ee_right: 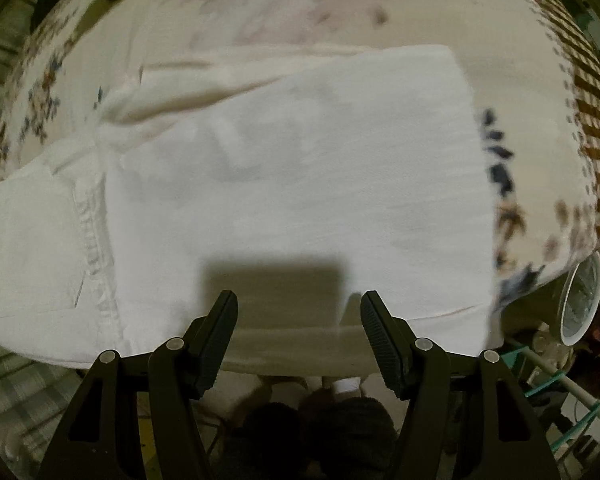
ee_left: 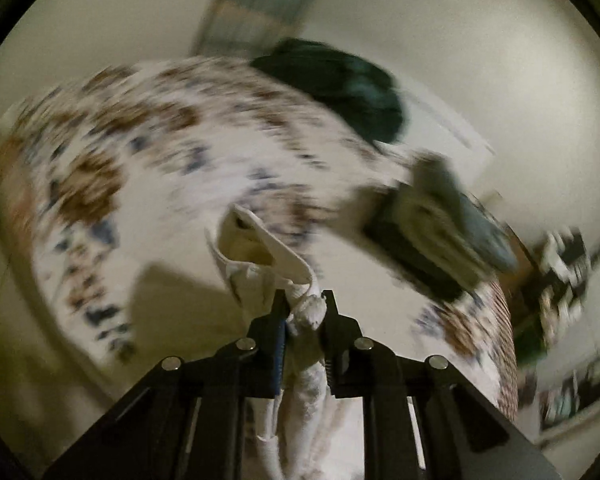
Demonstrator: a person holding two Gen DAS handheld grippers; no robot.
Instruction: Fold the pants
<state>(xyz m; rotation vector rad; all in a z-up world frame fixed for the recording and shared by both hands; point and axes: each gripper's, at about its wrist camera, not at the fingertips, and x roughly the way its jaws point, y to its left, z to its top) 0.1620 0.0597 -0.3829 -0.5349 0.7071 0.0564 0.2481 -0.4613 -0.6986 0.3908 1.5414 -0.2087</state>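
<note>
White pants (ee_right: 292, 176) lie spread flat on a flowered bedspread (ee_right: 380, 8), folded lengthwise, with the gathered waistband at the left. My right gripper (ee_right: 299, 300) hangs open above their near edge, pointing down, nothing between its fingers. In the left wrist view my left gripper (ee_left: 305, 300) is shut on a bunched end of the white pants (ee_left: 260, 248), lifted off the bedspread (ee_left: 140, 148); cloth hangs down between the fingers and a loop of fabric stands up past the tips. That view is motion-blurred.
A dark green heap of clothes (ee_left: 340, 84) and a stack of folded garments (ee_left: 440, 232) sit at the far side of the bed. A white fan (ee_right: 580, 300) and a rack with teal parts (ee_right: 556, 384) stand off the bed's right edge. Dark shoes (ee_right: 320, 432) are below.
</note>
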